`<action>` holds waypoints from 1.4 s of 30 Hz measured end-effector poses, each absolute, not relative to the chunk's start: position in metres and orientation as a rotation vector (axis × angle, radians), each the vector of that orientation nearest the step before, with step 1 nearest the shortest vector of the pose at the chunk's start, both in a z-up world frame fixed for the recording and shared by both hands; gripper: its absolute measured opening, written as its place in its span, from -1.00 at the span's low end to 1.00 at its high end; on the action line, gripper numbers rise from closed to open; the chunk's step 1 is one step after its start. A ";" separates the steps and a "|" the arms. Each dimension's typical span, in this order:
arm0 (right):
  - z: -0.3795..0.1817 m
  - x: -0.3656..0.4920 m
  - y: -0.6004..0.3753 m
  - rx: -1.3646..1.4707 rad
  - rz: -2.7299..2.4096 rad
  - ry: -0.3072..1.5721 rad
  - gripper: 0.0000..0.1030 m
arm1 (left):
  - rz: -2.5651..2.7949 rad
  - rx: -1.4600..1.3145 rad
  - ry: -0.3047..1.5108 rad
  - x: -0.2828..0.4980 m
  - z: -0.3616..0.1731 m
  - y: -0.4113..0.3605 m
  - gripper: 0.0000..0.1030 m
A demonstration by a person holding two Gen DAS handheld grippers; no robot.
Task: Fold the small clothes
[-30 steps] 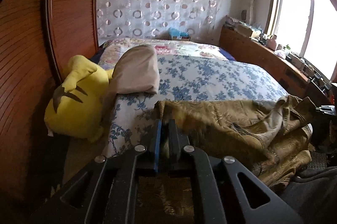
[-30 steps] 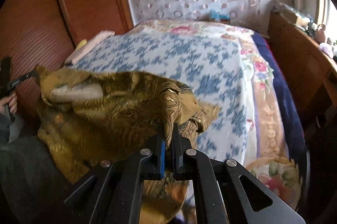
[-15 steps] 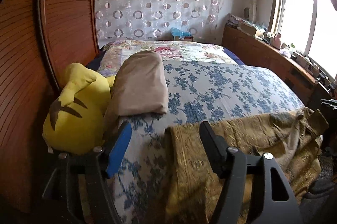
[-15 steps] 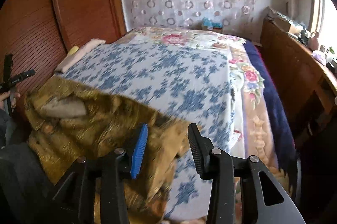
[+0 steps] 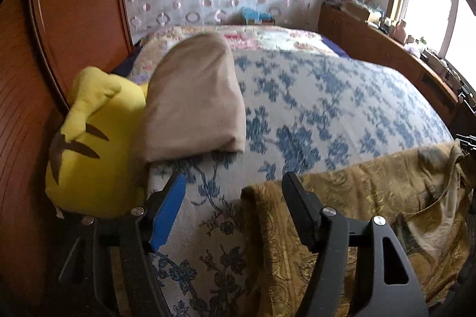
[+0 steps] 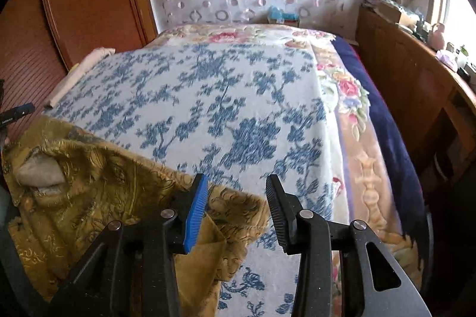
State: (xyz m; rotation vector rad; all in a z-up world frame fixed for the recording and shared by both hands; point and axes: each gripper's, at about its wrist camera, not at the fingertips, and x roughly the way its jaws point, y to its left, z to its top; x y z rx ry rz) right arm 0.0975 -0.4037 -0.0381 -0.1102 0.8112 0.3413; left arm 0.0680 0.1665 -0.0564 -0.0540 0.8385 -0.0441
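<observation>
A gold-brown patterned garment (image 5: 372,198) lies spread along the near edge of the bed, on the blue-flowered bedspread (image 5: 312,96). My left gripper (image 5: 234,180) stands open over the garment's left corner; the cloth edge lies between the fingers, and neither pad presses on it. In the right wrist view the same garment (image 6: 98,183) shows its pale inner lining at the left. My right gripper (image 6: 236,178) is open above the garment's right corner, which rests loose on the bed under the gap.
A yellow plush toy (image 5: 89,144) and a beige pillow (image 5: 193,96) lie at the bed's left side against the wooden wall panel (image 5: 59,28). A wooden cabinet (image 6: 416,84) with small items runs along the right, under the window. A dark blue blanket (image 6: 380,114) edges the bed.
Both grippers were shut on the garment's corners a second ago and held it up. They have opened and let go, and the garment now lies flatter along the bed's near edge.
</observation>
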 end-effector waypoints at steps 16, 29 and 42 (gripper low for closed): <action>-0.055 0.101 -0.407 -0.147 0.281 0.855 0.24 | -0.050 -0.043 0.890 0.073 -0.077 0.164 0.45; -0.056 0.102 -0.405 -0.149 0.324 0.887 0.33 | -0.044 -0.044 0.888 0.073 -0.077 0.166 0.51; -0.060 0.098 -0.399 -0.193 0.370 0.853 0.10 | -0.081 -0.028 0.900 0.072 -0.074 0.160 0.37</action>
